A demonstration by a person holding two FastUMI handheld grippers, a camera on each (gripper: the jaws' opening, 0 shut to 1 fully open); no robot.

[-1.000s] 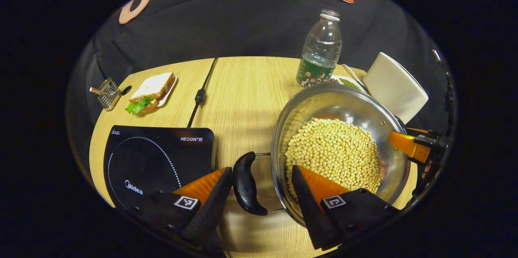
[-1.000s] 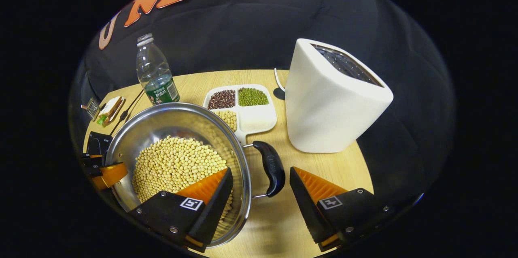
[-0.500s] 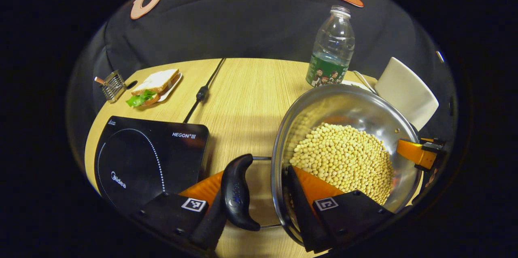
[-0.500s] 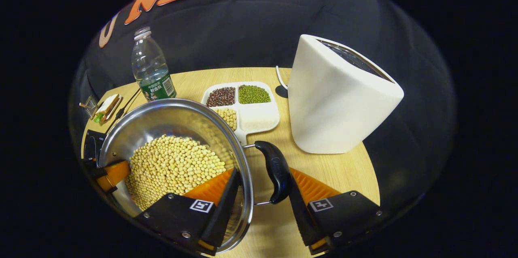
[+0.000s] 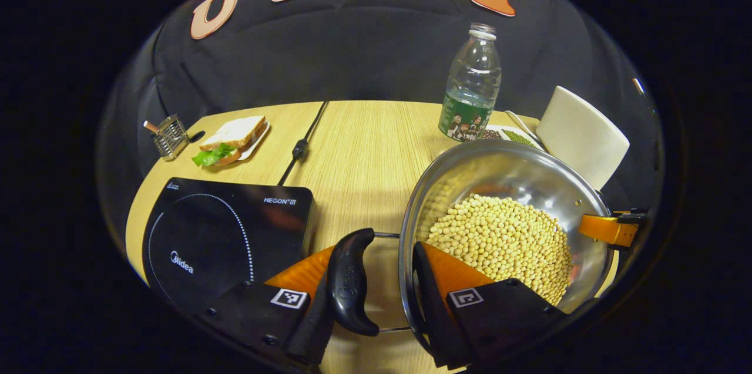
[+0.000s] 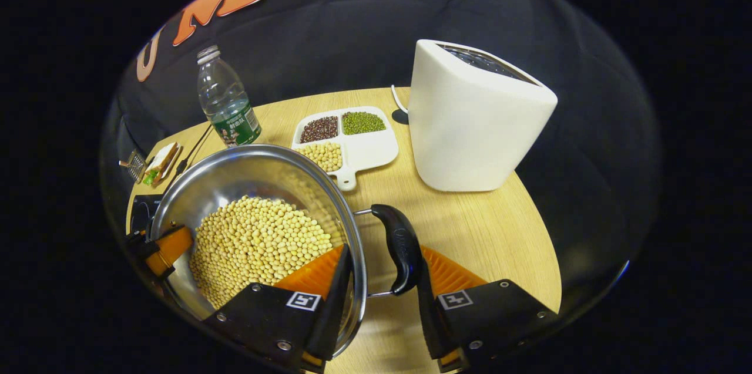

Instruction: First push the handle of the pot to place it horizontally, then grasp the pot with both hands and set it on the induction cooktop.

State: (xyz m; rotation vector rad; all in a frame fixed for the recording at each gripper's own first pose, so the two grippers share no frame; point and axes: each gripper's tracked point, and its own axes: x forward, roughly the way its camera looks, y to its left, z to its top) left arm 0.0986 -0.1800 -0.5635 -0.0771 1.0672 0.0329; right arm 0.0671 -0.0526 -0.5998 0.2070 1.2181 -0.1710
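A steel pot (image 5: 505, 174) full of soybeans is on the right in the left gripper view. My left gripper (image 5: 376, 280) is shut on its black side handle (image 5: 349, 280), with one finger outside the handle and the other inside the rim. In the right gripper view, my right gripper (image 6: 382, 256) is shut the same way on the pot's (image 6: 247, 174) opposite black handle (image 6: 402, 248). Each view also shows the other gripper's orange finger at the far rim. The black induction cooktop (image 5: 217, 233) lies on the table, left of the pot.
Behind the pot stand a water bottle (image 5: 470, 92), a white toaster (image 6: 476, 115) and a divided tray of beans (image 6: 367, 154). A sandwich plate (image 5: 232, 139), a small metal rack (image 5: 170, 136) and a black cable (image 5: 302, 145) lie beyond the cooktop.
Both grippers have gone from open beside the handles to shut on them. Since then the table and background have shifted in both views while the pot keeps its place between the fingers.
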